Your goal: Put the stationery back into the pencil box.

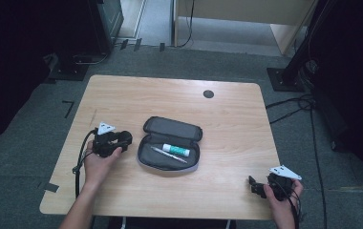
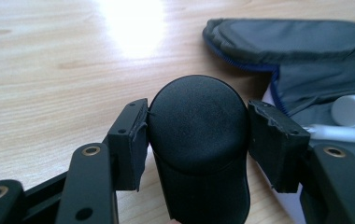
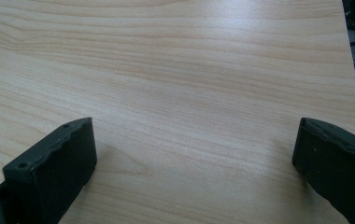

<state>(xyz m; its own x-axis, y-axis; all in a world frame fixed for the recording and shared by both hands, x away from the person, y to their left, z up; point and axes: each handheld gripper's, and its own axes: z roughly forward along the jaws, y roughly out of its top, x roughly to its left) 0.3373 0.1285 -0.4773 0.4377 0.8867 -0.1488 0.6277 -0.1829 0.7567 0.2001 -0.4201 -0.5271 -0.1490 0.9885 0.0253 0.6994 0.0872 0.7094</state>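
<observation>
- The left gripper (image 1: 124, 138), at the table's (image 1: 227, 109) nine o'clock, has its jaws clamped on a black cylinder (image 2: 196, 140) — the rounded end faces the left gripper view's camera.
- At centre lies an open grey pencil case (image 1: 170, 143), just beside that cylinder, holding a white tube with a green cap (image 1: 176, 150) and a pen (image 1: 167, 154).
- The right gripper (image 1: 255, 187), at the table's five o'clock, hovers over bare wood — jaws spread wide, gripping nothing.
</observation>
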